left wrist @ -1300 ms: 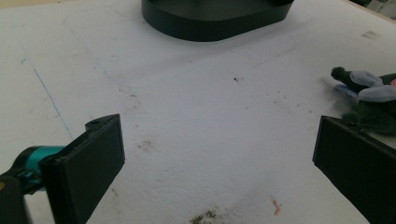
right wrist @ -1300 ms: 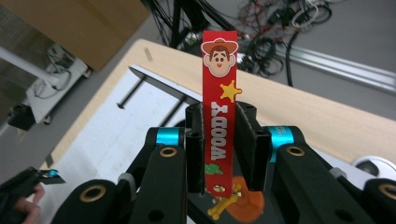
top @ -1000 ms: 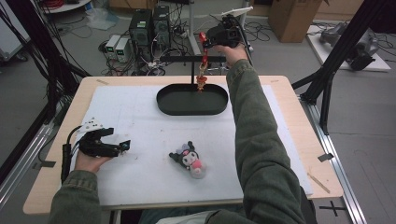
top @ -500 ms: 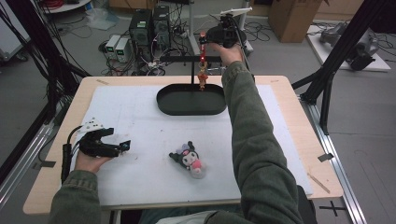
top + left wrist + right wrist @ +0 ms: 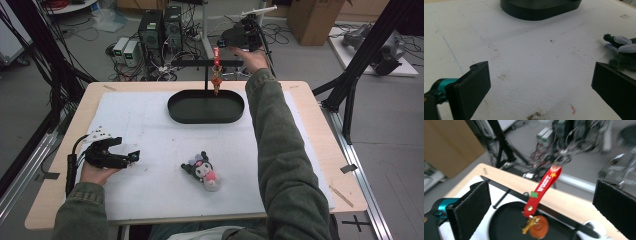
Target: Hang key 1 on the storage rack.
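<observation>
While it dangles from the crossbar of the black stand (image 5: 207, 63), the red keychain strap (image 5: 544, 192) hangs free over the stand's oval base tray (image 5: 206, 106), its orange charm (image 5: 539, 227) at the bottom end, apparently so it can swing clear. White lettering runs along the strap, too blurred to read. Just beyond the strap, the right gripper (image 5: 239, 36) has just been opening its jaws; they now stand wide apart with the strap between them but untouched, which reads as a release onto the bar. Nearer the person than the stand, a black-and-pink plush toy (image 5: 202, 170) lies on the bench (image 5: 320, 150). Left of the toy, the left gripper (image 5: 131, 157) rests with jaws apart and empty, probably waiting.
</observation>
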Demonstrator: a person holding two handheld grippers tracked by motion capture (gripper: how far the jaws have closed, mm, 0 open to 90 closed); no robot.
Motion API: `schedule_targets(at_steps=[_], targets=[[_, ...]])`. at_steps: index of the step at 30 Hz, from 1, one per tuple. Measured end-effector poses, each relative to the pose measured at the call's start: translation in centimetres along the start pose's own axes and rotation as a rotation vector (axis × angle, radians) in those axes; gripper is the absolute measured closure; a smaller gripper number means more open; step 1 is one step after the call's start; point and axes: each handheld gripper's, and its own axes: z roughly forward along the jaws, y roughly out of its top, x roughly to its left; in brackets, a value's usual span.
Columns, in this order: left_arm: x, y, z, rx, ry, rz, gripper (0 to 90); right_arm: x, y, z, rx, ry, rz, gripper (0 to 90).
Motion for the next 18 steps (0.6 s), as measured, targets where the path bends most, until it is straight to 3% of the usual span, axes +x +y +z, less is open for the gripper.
schedule_targets(at_steps=[1,4,9,18], targets=[[0.0,0.0,0.0,0.000,0.001,0.000,2.6,0.1,-0.2,-0.2,-0.014,-0.006,-0.023,0.6],[0.0,0.0,0.0,-0.001,0.001,-0.001,2.6,0.2,-0.6,-0.6,-0.006,0.026,-0.030,0.6],[-0.1,0.0,0.0,-0.003,-0.001,0.000,2.6,0.2,-1.5,-1.5,-0.022,0.020,-0.058,0.6],[-0.1,0.0,0.0,-0.004,0.002,0.002,2.6,0.2,-3.5,-2.9,0.024,0.006,-0.105,0.6]])
